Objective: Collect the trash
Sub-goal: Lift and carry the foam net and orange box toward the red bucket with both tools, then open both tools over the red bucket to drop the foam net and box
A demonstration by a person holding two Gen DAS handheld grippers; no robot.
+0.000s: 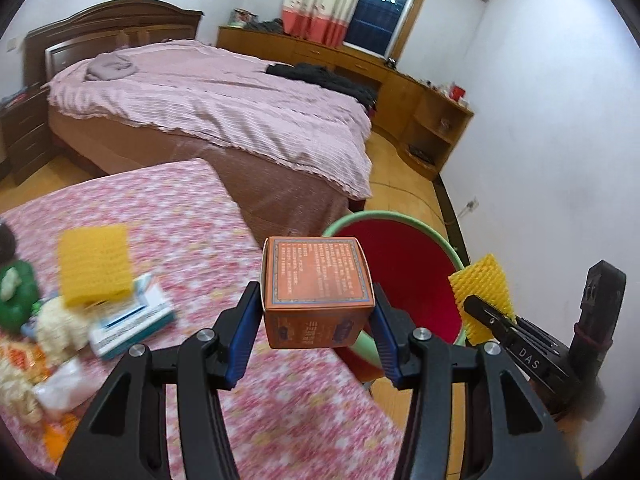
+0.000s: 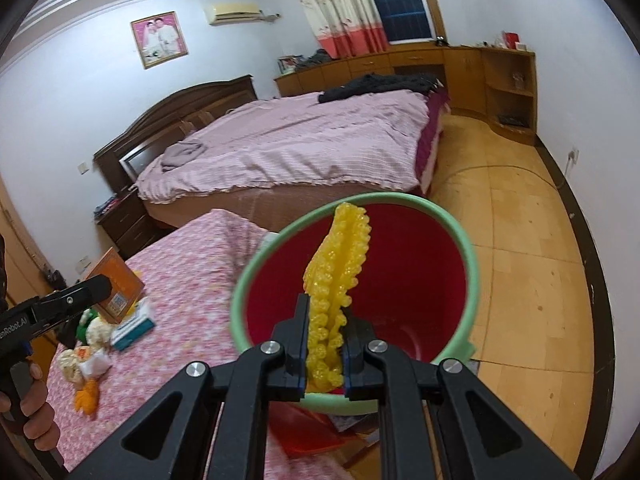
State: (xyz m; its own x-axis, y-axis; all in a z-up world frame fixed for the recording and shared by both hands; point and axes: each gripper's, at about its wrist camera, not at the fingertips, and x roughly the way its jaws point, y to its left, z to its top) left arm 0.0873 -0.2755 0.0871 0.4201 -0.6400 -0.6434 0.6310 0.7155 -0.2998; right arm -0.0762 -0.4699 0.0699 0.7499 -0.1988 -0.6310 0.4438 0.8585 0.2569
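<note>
My left gripper [image 1: 316, 312] is shut on an orange cardboard box [image 1: 316, 284] and holds it above the table's edge, beside the red bin with a green rim [image 1: 400, 268]. My right gripper [image 2: 326, 344] is shut on a yellow foam net sleeve [image 2: 336, 268] and holds it over the bin's opening [image 2: 400, 280]. That sleeve [image 1: 484, 292] also shows at the right of the left wrist view. The box [image 2: 118, 284] shows at the left of the right wrist view.
A table with a pink flowered cloth [image 1: 180, 208] carries another yellow foam sleeve [image 1: 94, 264], a teal and white carton [image 1: 132, 320], wrappers [image 1: 60, 392] and a green item [image 1: 16, 292]. A large bed [image 1: 208, 100] stands behind. Wooden floor [image 2: 520, 240] lies right of the bin.
</note>
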